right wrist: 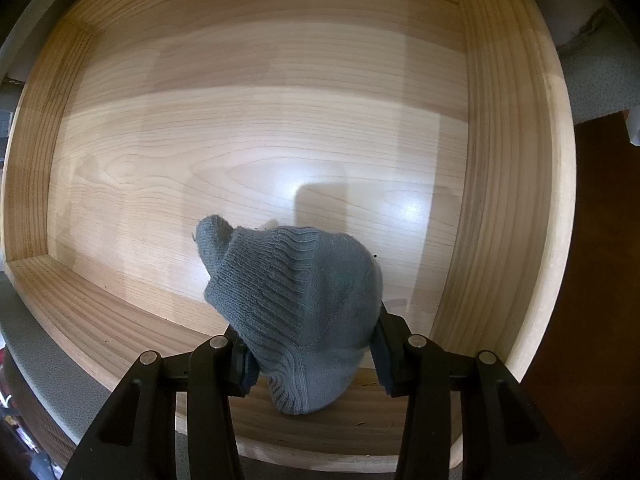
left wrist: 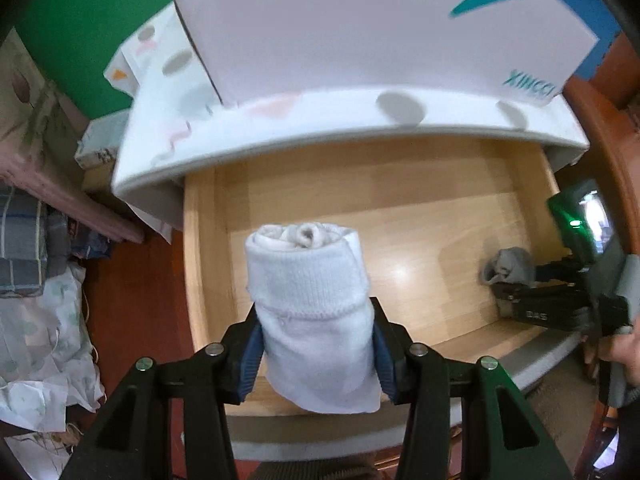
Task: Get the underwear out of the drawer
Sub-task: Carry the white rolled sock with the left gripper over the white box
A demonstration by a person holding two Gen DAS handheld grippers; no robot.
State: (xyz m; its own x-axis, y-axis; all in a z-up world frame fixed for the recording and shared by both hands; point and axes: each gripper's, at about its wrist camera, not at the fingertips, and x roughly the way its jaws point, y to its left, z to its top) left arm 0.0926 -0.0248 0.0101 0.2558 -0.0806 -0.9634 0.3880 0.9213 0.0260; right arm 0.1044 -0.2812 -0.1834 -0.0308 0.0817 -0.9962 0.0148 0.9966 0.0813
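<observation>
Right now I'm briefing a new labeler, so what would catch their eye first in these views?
A white rolled garment pinched in the left gripper above the open wooden drawer. A grey knitted bundle sits in the right gripper, low inside that drawer. A white box with teal lettering rests on top.

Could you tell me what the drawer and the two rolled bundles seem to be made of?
Drawer: light wood or wood-look laminate, with visible grain and a glossy sheen. White bundle: soft knit, likely cotton, ribbed cuff. Grey bundle: similar ribbed knit, slightly fuzzy.
</observation>
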